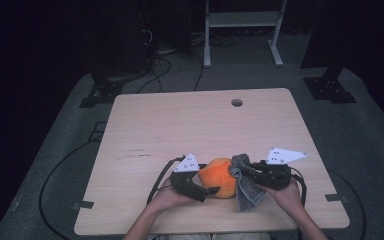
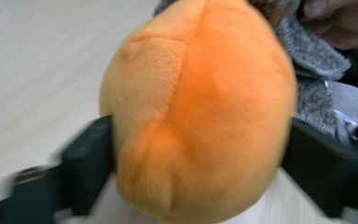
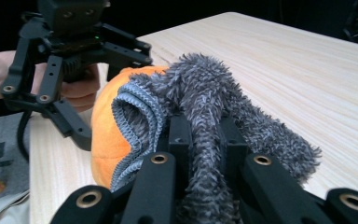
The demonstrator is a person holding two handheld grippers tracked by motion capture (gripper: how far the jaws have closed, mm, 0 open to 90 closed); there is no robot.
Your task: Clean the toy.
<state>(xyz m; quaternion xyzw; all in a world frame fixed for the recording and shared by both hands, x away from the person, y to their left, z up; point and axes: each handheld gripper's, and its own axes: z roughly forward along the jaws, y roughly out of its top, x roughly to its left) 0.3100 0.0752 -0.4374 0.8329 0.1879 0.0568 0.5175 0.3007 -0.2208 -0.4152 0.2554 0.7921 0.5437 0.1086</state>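
Near the wooden table's [image 1: 180, 120] front edge, the left gripper [image 2: 196, 154] clasps a round, orange, short-piled plush toy [image 2: 200, 107] while the right gripper [image 3: 205, 140] pinches a shaggy grey microfibre cloth [image 3: 205, 93] whose fold hides the toy's side.

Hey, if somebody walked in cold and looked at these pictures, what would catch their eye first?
The bright orange plush ball at the near middle of the wooden table, clamped between the jaws of the left hand-held gripper. Right beside it, touching its right side, hangs a shaggy grey cloth, pinched in the right hand-held gripper.
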